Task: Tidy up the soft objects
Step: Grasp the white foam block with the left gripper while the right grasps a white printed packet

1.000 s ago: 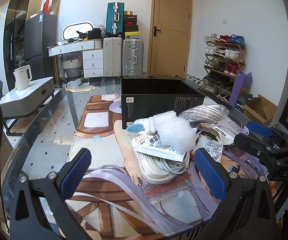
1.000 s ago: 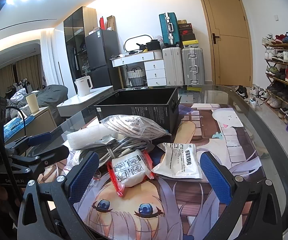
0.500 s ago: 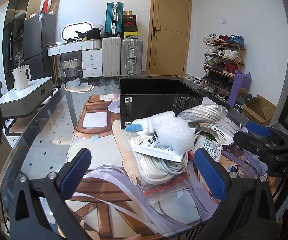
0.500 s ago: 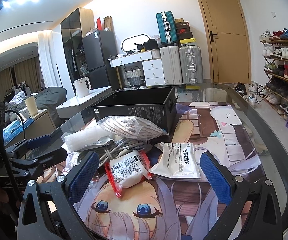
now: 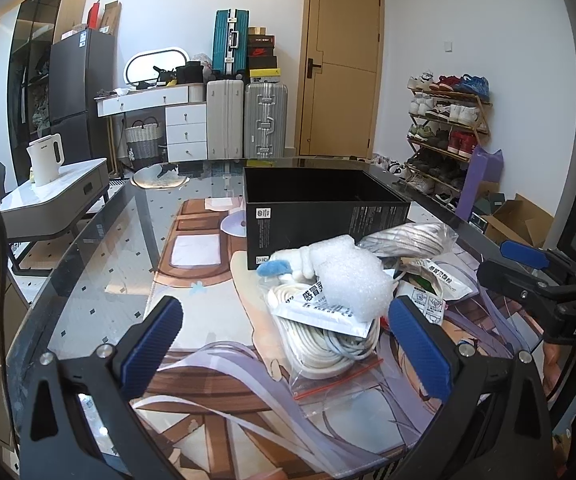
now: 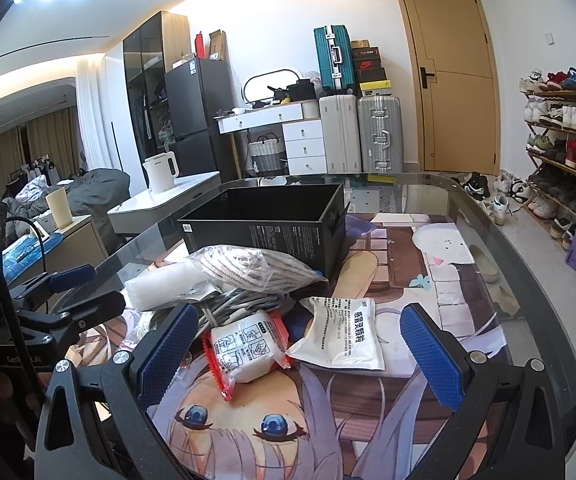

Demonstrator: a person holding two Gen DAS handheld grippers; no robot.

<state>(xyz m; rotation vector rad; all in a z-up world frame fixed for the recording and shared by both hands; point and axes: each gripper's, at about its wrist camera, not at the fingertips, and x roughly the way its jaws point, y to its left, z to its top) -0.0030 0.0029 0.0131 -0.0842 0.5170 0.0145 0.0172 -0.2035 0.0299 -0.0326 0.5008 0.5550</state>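
A pile of soft items lies on the glass table in front of an open black box (image 5: 320, 208) (image 6: 271, 220). In the left wrist view I see a white foam piece (image 5: 348, 276), a coil of white cable in a clear bag (image 5: 324, 336) and a bagged rope bundle (image 5: 408, 236). In the right wrist view I see the rope bundle (image 6: 247, 268), a red-edged packet (image 6: 247, 344) and a white sachet (image 6: 340, 340). My left gripper (image 5: 283, 344) is open, just short of the cable bag. My right gripper (image 6: 300, 352) is open, with the packet and sachet between its fingers.
The table (image 6: 488, 248) has a curved glass edge over an anime print mat. A side table with a white kettle (image 5: 45, 158) stands to the left. A shoe rack (image 5: 444, 132) and cardboard boxes are at the right. Suitcases stand by the far door.
Both grippers have barely shifted; the views moved slightly. Nothing was grasped or released.
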